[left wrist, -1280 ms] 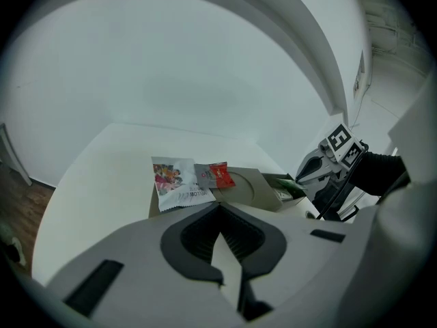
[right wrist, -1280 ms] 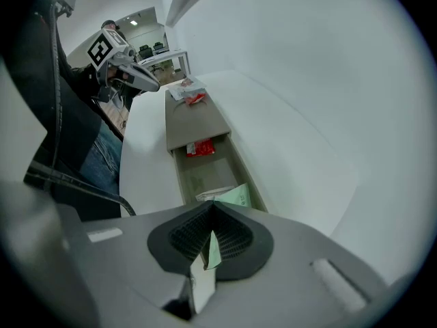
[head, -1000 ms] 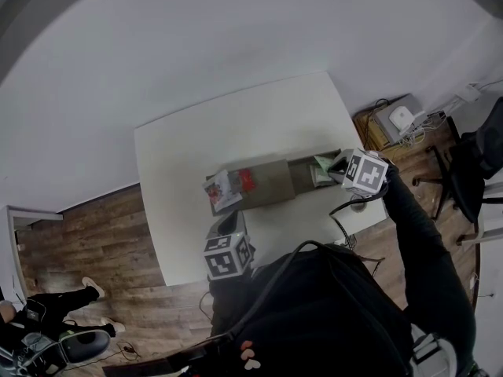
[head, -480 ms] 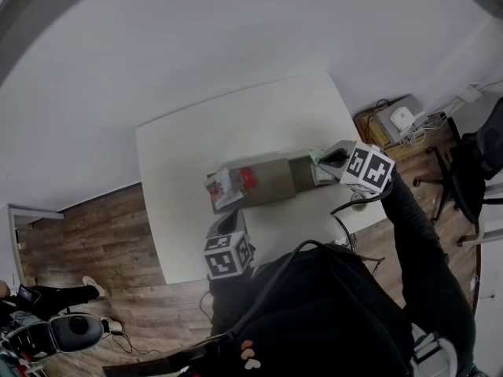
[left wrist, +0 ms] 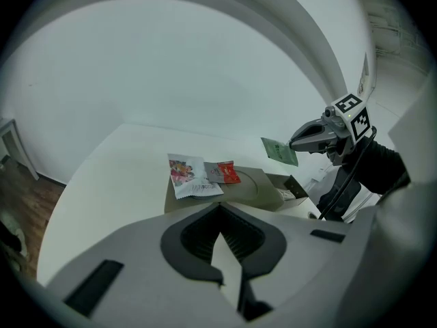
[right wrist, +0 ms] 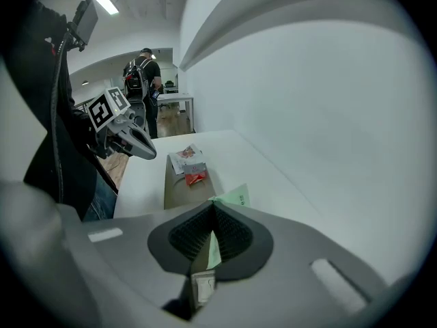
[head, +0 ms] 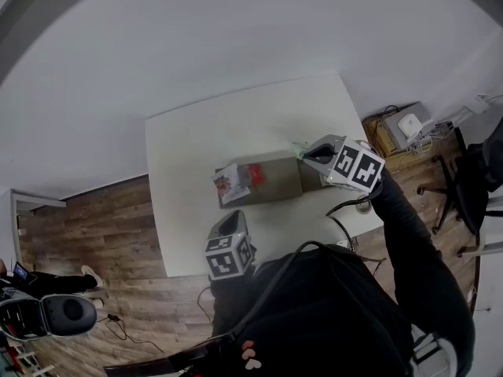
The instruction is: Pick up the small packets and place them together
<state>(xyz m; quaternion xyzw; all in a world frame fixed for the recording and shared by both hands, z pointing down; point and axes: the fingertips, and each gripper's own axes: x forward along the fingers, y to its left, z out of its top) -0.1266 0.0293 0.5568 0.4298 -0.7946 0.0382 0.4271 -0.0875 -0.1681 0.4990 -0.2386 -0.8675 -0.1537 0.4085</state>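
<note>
Green and flat, the small packet [left wrist: 279,152] hangs pinched by one edge in the closed jaws of the right gripper [head: 305,152], clear of the white surface [head: 189,148], over the right end of the cardboard box [head: 277,181]. Only the left gripper view shows its full face and the box's open right-end compartment. The right gripper view shows it edge-on between the jaws, with a person wearing a backpack [right wrist: 145,74] far off. A white packet [head: 229,183] and a red packet [head: 255,173] lie side by side on the box's left end. The left gripper [head: 228,218], at the surface's near edge, has its jaws pressed together with nothing between them.
</note>
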